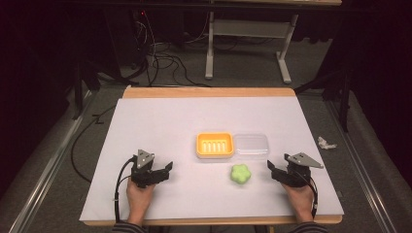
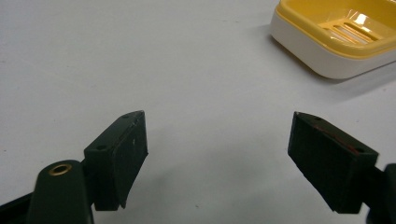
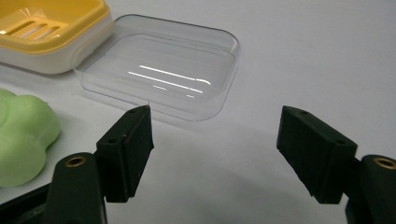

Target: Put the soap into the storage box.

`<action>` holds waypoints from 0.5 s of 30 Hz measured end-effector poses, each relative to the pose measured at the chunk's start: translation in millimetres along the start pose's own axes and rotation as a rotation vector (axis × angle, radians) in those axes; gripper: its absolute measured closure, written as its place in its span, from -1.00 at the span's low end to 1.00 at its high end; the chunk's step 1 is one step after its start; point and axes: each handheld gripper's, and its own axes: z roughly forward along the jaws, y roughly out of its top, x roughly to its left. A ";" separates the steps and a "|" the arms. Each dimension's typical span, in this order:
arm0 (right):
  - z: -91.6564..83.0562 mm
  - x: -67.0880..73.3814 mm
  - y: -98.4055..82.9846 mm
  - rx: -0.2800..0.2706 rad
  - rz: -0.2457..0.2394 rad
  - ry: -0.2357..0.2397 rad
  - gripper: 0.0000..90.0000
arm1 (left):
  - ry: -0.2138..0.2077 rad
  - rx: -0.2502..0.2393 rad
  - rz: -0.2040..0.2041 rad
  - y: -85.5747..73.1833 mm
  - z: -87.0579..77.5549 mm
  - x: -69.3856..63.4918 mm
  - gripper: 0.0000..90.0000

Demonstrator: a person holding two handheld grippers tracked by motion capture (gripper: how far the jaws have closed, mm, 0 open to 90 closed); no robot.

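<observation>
At the far left of the high view, the left claw [image 1: 167,168] rests low over the white table [image 1: 145,126], held in the person's left hand [image 1: 140,196], and its jaws stand wide apart with nothing between them. In the left gripper view the left claw [image 2: 217,156] has only bare table under it, and the yellow soap dish [image 2: 336,39] lies ahead and to the right, well apart from it. Moving to the right in the high view, the soap dish [image 1: 214,145] sits near the middle of the table, and the clear lid [image 1: 250,145] lies just beside it on its right, touching it or nearly so. In front of these two, closer to the person, is the green soap [image 1: 241,174], shaped like a flower, lying alone on the table. At the right, the right claw [image 1: 271,167] is near the soap, held by the right hand [image 1: 301,196], and its jaws are also wide apart and empty. In the right gripper view the right claw [image 3: 215,149] points toward the lid [image 3: 163,70], while the soap [image 3: 23,137] is at the left edge, just beside the left jaw but outside the gap. I judge that the work is at its very beginning: nothing is picked up yet, and the soap is probably meant to go into the dish. The next move, I think, calls for the right claw to turn toward the soap, bring the jaws around it, and close gently, because the soap may be slippery.
</observation>
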 end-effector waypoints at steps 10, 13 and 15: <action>-15.5 1.8 -0.6 -0.079 0.039 0.078 -0.36 | 0.000 0.004 0.000 -0.1 0.3 0.1 -0.54; -19.7 3.5 -2.9 -0.088 0.093 0.120 -0.41 | 0.003 0.002 -0.001 0.1 0.4 0.2 -0.54; -20.1 4.4 -3.6 -0.079 0.102 0.130 -0.42 | 0.004 0.001 -0.003 0.1 0.6 0.2 -0.54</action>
